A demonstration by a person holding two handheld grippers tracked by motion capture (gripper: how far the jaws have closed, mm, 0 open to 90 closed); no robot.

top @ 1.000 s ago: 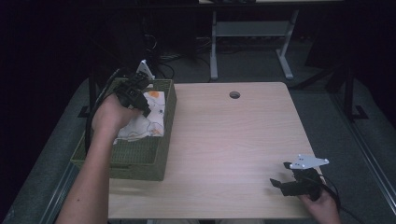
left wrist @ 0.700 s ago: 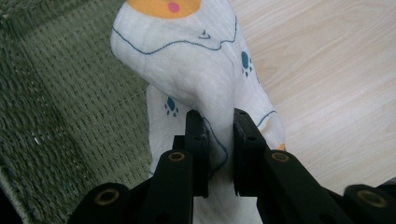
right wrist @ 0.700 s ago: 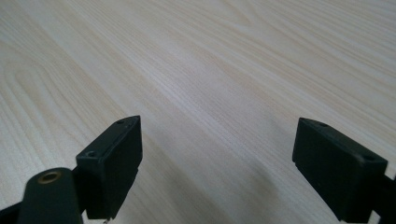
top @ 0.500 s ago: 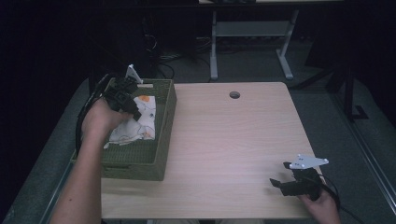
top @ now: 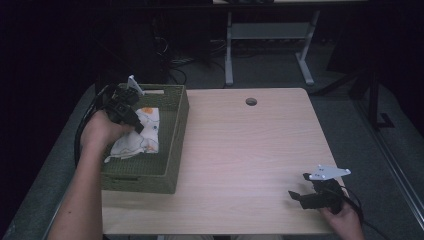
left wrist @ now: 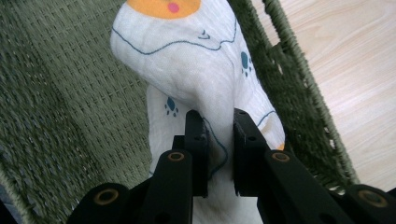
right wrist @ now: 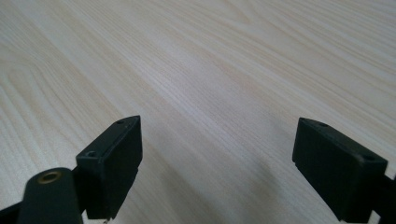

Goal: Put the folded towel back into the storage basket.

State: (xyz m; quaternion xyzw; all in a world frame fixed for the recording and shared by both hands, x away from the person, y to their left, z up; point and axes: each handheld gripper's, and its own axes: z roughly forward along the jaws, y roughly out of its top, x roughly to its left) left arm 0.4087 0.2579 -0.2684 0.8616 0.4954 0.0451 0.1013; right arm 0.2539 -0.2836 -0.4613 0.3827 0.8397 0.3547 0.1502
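Since the earlier frame, the left tool (top: 131, 119) has been carried lower and further into the olive-green woven rectangular basket (top: 172, 150), and the white printed cloth with blue paw marks and an orange patch (top: 142, 135) has been lowered with it. The cloth is now being laid on the basket floor, near the wall on the tabletop side. In the left gripper view, a fold of the cloth (left wrist: 196, 70) is being pinched between the nearly closed jaws of the left tool (left wrist: 218, 122). Placing is judged almost done; only release and withdrawal are left. The right tool (top: 299, 195) is being rested, jaws wide and empty, on the pale wooden tabletop (top: 250, 150).
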